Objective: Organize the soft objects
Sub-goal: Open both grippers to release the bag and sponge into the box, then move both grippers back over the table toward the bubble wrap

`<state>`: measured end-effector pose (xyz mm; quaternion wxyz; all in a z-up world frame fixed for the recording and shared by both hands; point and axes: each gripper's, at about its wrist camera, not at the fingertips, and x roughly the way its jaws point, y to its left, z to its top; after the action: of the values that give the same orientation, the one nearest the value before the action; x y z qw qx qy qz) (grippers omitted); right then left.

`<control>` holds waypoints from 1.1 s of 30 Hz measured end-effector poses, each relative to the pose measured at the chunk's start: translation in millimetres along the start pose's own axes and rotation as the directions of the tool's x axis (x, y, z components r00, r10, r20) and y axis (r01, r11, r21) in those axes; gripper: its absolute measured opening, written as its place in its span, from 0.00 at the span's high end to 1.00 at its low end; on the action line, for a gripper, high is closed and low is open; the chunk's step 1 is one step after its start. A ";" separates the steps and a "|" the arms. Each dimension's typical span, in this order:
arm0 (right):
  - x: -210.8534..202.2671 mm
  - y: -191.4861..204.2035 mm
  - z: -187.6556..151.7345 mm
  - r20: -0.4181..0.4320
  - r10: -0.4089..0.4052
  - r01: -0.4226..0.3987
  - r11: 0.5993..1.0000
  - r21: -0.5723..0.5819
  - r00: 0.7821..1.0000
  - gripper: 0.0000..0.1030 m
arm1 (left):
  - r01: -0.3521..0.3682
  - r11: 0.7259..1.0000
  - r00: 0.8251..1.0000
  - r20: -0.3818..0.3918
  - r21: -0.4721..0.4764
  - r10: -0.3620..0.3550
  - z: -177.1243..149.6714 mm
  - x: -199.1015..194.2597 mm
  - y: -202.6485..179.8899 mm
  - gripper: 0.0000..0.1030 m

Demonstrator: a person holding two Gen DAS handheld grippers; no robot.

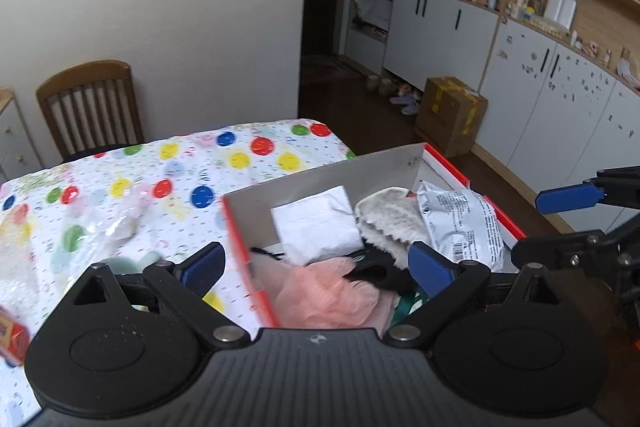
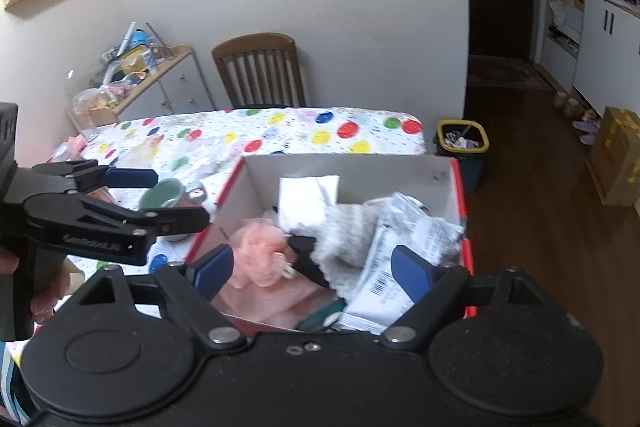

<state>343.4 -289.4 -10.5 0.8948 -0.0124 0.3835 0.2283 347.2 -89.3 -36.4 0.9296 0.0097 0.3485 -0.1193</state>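
Left wrist view showing the left gripper hanging above the near left corner of the red-edged box, jaws spread wide, gripping nothing. Right wrist view showing the right gripper poised over the near end of the same box, jaws likewise wide apart and empty. Already lying inside the box: a pink mesh puff at the near left, a white folded pack toward the far wall, a fluffy cream-grey cloth in the middle, a printed plastic packet on the right, plus something black and something green too hidden to name. Looking well advanced, judging by those 6 or so items gathered in 1 container. Still sitting out on the spotted tablecloth, left of the box: crinkled clear plastic with something pale inside, bubble wrap at the left edge, a green mug just beside the box wall, and a red carton, only partly visible. Probably needing only the remaining soft pieces on the left collected, though hard to tell which of those count as soft.
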 end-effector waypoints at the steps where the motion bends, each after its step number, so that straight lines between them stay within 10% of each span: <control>1: 0.3 4.4 1.8 0.004 0.004 -0.004 1.000 -0.006 1.000 0.14 | -0.007 1.000 1.000 0.008 -0.006 0.007 -1.9 -6.0 4.9 0.04; 23: 74.4 153.8 68.3 0.009 0.063 -0.061 0.992 -0.111 0.998 0.00 | -0.104 0.980 0.983 0.133 -0.170 0.127 -3.9 -108.0 209.0 0.00; 33: 151.5 205.9 102.4 -0.030 0.013 -0.015 0.999 -0.042 0.999 0.00 | -0.145 0.971 0.986 0.055 -0.190 0.158 11.4 -94.8 329.8 0.00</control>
<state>418.2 -24.4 -11.5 0.8869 -0.0318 0.3919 0.2424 360.9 250.3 12.4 0.9445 -0.0545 0.3236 -0.0153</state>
